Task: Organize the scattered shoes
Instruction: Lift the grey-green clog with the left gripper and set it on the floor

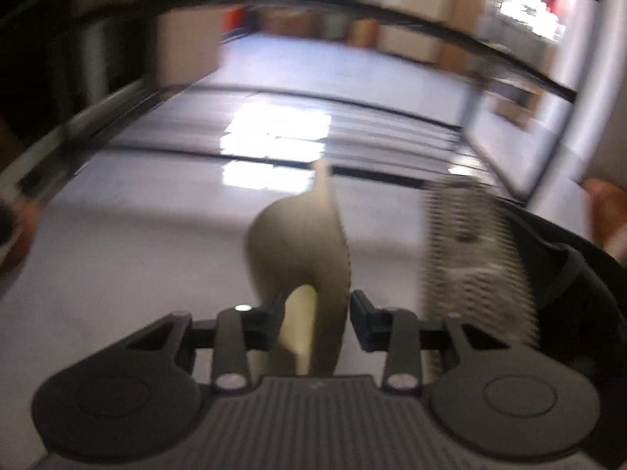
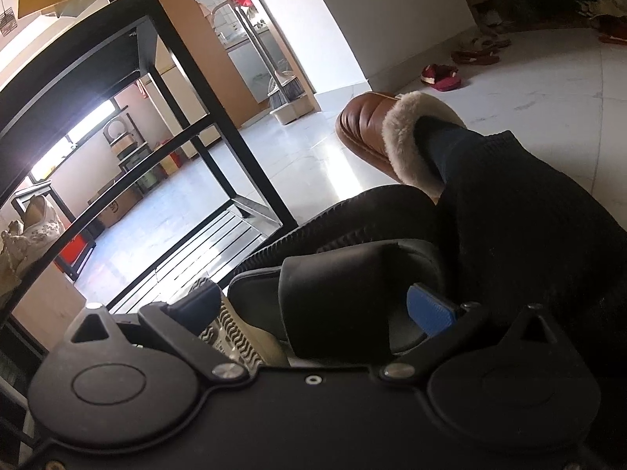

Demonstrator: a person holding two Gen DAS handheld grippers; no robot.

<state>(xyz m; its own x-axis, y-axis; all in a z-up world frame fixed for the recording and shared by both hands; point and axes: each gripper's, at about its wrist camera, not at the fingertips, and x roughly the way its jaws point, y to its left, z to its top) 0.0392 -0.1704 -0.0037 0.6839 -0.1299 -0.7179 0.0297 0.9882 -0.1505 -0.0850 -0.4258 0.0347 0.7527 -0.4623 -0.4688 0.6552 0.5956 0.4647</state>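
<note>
the left gripper (image 1: 313, 313) pinches a beige high heel shoe (image 1: 301, 243) above the black shoe rack (image 1: 274, 156), the picture is blurry. the right gripper (image 2: 317, 309) squeezes a black shoe (image 2: 352, 293) by the person's brown slipper (image 2: 376, 129)

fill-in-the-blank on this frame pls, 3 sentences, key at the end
1. The left gripper is shut on a beige ____.
2. The black sandal is held by the ____ gripper.
3. The person's foot wears a brown slipper with a ____ fleece lining.

Missing words: shoe; right; cream
</note>
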